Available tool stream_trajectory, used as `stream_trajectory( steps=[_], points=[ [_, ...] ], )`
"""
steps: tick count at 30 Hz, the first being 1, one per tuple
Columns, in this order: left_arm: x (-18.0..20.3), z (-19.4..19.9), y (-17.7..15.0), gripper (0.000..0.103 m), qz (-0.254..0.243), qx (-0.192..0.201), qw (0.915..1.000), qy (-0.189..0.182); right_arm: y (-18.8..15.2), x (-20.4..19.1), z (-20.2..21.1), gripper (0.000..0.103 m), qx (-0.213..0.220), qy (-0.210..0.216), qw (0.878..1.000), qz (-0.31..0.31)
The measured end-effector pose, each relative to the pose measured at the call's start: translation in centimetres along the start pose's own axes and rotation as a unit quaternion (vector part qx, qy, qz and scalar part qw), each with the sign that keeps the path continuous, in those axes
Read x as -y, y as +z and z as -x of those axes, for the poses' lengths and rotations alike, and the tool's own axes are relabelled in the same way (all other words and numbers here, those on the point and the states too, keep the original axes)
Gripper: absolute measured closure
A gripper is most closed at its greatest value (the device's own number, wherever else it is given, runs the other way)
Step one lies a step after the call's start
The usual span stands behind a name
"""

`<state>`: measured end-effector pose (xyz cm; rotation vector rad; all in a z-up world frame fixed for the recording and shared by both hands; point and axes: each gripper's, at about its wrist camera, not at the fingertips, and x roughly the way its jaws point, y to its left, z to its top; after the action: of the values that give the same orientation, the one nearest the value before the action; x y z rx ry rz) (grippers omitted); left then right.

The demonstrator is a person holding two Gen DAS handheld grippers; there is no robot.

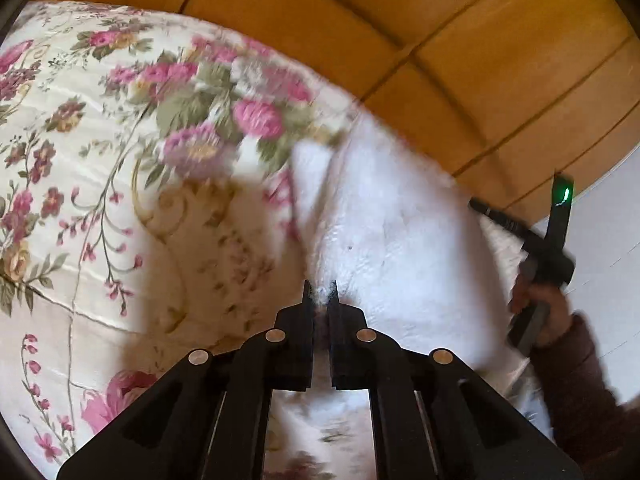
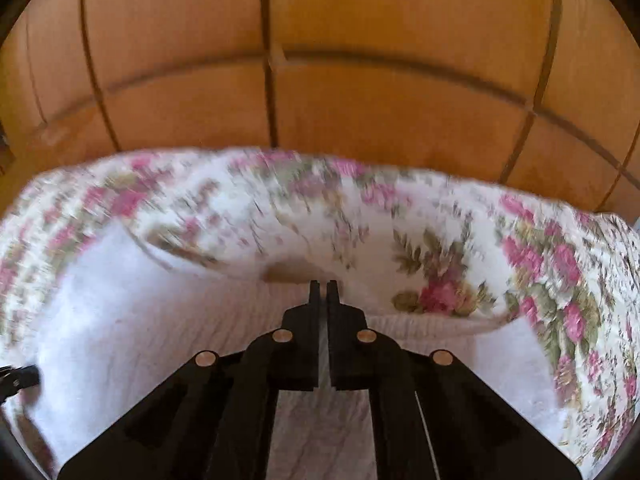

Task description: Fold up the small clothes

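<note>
A white, fuzzy small garment (image 1: 400, 232) is lifted over a floral bedspread (image 1: 100, 160). My left gripper (image 1: 320, 294) is shut on a bunched edge of it, with white fabric showing between the fingertips. In the right wrist view the same white garment (image 2: 140, 312) spreads below and to the left. My right gripper (image 2: 323, 288) is shut, with a thin strip of white cloth pinched between its fingers at the garment's far edge. A hand (image 1: 540, 300) in a dark sleeve holds the right tool at the garment's right side. Motion blurs both views.
Wooden panelled wardrobe doors (image 2: 360, 80) stand right behind the bed. The floral bedspread (image 2: 540, 260) runs to the right and far side. A black part of the left tool (image 2: 20, 380) shows at the left edge. A pale wall (image 1: 616, 220) lies at far right.
</note>
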<state>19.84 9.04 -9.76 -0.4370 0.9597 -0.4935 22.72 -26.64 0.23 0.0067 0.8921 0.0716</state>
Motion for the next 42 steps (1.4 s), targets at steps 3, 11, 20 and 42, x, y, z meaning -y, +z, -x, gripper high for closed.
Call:
stream_trajectory(
  steps=[3, 11, 20, 42],
  points=[
    [0.2, 0.4, -0.2, 0.096, 0.003, -0.001, 0.9996, 0.027, -1.7, 0.3, -2.4, 0.103, -0.028, 0.004, 1.0, -0.012],
    [6.1, 3.5, 1.8, 0.096, -0.072, 0.083, 0.9937, 0.022, -2.2, 3.7, 3.7, 0.066, 0.026, 0.048, 0.998, -0.044],
    [12.9, -4.8, 2.1, 0.096, -0.18, 0.002, 0.9836, 0.008, -11.1, 13.1, 12.1, 0.062, 0.018, -0.041, 0.995, -0.086],
    [20.1, -13.2, 4.6, 0.101, -0.252, 0.029, 0.9641, 0.079, -15.4, 15.7, 12.0, 0.097, 0.019, -0.024, 0.989, -0.146]
  ],
)
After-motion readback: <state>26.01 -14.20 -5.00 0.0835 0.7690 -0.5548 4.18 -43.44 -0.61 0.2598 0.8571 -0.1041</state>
